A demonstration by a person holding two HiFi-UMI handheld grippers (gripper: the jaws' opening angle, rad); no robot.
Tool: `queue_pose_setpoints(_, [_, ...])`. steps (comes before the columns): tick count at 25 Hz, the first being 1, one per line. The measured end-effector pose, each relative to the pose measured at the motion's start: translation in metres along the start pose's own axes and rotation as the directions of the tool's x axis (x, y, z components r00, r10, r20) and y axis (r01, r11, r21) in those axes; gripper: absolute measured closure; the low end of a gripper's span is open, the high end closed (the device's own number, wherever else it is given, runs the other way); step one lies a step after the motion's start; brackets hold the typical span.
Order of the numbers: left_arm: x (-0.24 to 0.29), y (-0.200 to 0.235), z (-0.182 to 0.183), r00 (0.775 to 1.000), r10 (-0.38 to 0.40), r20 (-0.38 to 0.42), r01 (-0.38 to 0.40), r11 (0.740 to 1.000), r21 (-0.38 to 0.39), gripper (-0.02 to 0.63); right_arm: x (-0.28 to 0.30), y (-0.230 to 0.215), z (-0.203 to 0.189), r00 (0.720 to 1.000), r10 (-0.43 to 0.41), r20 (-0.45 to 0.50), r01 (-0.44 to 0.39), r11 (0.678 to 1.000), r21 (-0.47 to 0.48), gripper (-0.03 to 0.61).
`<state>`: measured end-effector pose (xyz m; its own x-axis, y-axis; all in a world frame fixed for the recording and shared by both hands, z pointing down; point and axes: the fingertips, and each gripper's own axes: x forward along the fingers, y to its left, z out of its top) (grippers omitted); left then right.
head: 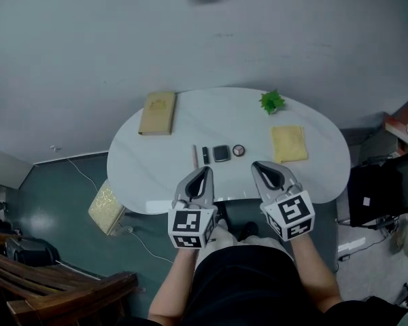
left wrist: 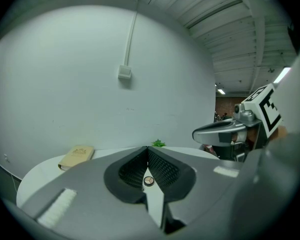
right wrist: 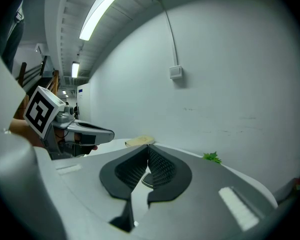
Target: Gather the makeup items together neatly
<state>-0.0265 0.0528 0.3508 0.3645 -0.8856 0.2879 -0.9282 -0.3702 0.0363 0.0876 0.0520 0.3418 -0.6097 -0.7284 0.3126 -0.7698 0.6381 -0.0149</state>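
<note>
Four makeup items lie in a short row on the worktop, just ahead of both jaw tips: a slim stick, a dark bar, a square compact and a round compact. The left gripper and the right gripper each have their jaws pressed together on nothing. Shut like this they can only nudge, and a careless shove would likely roll the stick or skate the round compact out of line. Spreading the jaws late, close over the row, risks knocking neighbouring pieces apart.
</note>
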Motion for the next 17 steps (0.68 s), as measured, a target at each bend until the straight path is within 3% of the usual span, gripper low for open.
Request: queue_pose_setpoints(17, [-0.0017,-0.0067,0.0051,1.0,-0.013,0.009,0.013,1.0,0.0,0.614,-0.0041,0.0024,0.0036,1.0,0.009,0.004,-0.009,1.0,-0.015,0.569])
